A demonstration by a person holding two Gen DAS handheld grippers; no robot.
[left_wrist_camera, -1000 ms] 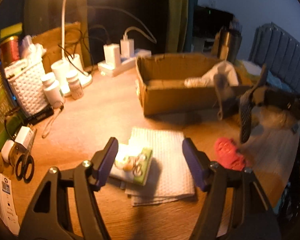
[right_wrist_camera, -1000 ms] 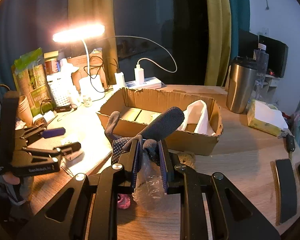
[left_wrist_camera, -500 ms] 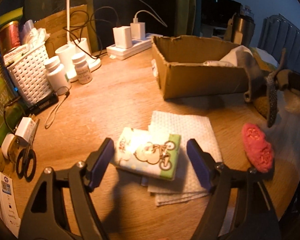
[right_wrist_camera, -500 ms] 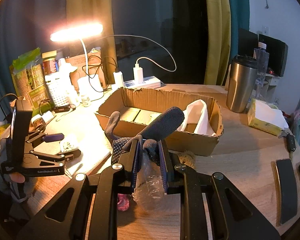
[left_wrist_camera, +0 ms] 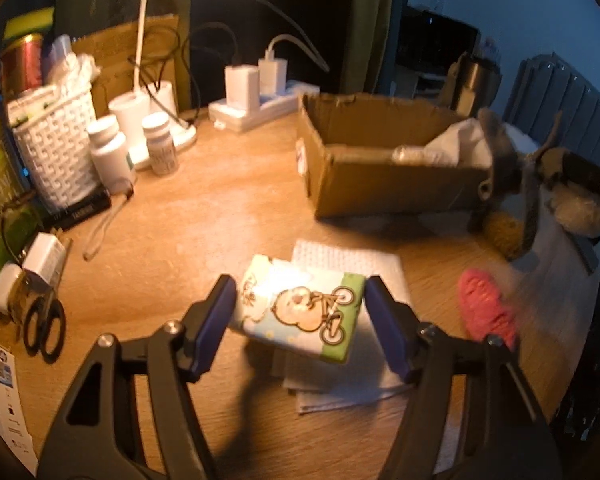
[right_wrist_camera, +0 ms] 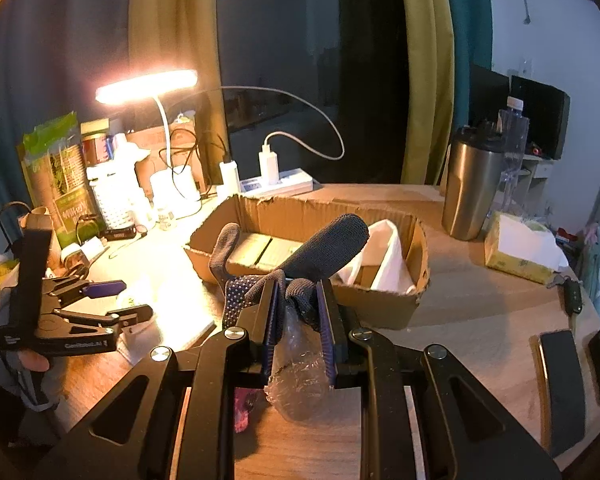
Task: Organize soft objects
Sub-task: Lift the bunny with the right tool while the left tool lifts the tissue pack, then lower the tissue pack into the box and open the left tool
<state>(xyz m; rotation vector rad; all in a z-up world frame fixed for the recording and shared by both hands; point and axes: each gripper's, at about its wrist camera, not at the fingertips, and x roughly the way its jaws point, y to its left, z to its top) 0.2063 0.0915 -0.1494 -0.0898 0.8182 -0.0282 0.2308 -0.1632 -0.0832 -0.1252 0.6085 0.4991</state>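
Observation:
My left gripper [left_wrist_camera: 300,316] has its jaws on both sides of a tissue pack [left_wrist_camera: 304,312] printed with a bear on a bicycle; the pack is tilted and appears lifted above the folded white paper towel [left_wrist_camera: 352,264]. My right gripper [right_wrist_camera: 298,312] is shut on a dark grey glove [right_wrist_camera: 324,248] with crinkled plastic [right_wrist_camera: 300,376], held in front of the cardboard box [right_wrist_camera: 380,312]. The box [left_wrist_camera: 380,184] holds white cloth [right_wrist_camera: 384,256]. A pink soft item [left_wrist_camera: 486,312] lies on the table to the right of the paper towel.
A white basket [left_wrist_camera: 56,160], pill bottles [left_wrist_camera: 108,152], lamp base [left_wrist_camera: 136,120] and power strip [left_wrist_camera: 256,108] stand at the back left. Scissors [left_wrist_camera: 44,324] lie at the left. A steel tumbler [right_wrist_camera: 472,188], tissue box [right_wrist_camera: 520,252] and phones [right_wrist_camera: 560,388] are at the right.
My left gripper moved in over the tissue pack and its jaws narrowed onto it; the pack now sits tilted and raised between them. My right gripper stays still, holding the glove.

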